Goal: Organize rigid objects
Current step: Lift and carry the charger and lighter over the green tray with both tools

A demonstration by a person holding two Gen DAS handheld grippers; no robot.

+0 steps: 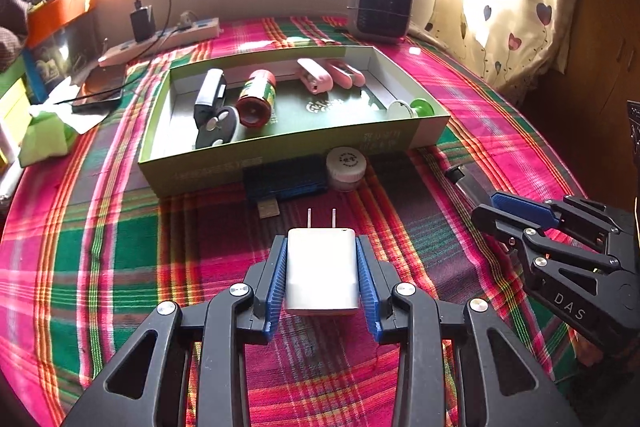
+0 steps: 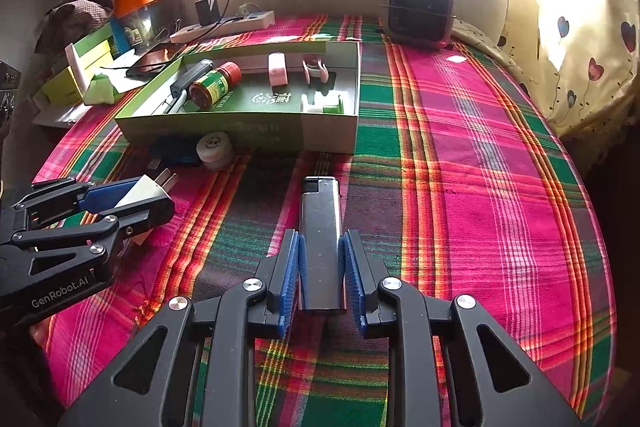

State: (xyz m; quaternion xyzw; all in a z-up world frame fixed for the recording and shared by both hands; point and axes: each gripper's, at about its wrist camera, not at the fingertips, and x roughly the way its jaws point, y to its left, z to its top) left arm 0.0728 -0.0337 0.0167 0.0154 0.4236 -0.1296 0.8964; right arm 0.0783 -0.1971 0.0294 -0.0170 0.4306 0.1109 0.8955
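1. On the worktop with the bright checked cloth point(image 1: 100, 267), two grippers point forward and down toward a green box point(image 1: 288, 147).
2. The left gripper point(image 1: 322, 247) is clamped on a white plug point(image 1: 322, 271). Its blue pads press both sides of the plug, and the two metal pins stick out in front toward the box.
3. From the right wrist view, the left gripper point(image 2: 132, 203) comes in from the left edge with the plug point(image 2: 150, 189) tilted between its fingers, above the cloth.
4. The right gripper point(image 2: 322, 251) is clamped on a silver lighter point(image 2: 320, 227). The lighter points straight ahead, with its dark top end far from the pads.
5. The right gripper point(image 1: 496, 211) shows at the right edge of the left wrist view, with the lighter point(image 1: 464, 181) sticking out toward the box.
6. Just in front of the box, on the cloth, sit a small white jar point(image 1: 346, 167) and a blue board point(image 1: 284, 181).
7. Inside the box lie a red and green bottle point(image 1: 258, 99), pink things point(image 1: 328, 75) and a green and white reel point(image 1: 412, 109).
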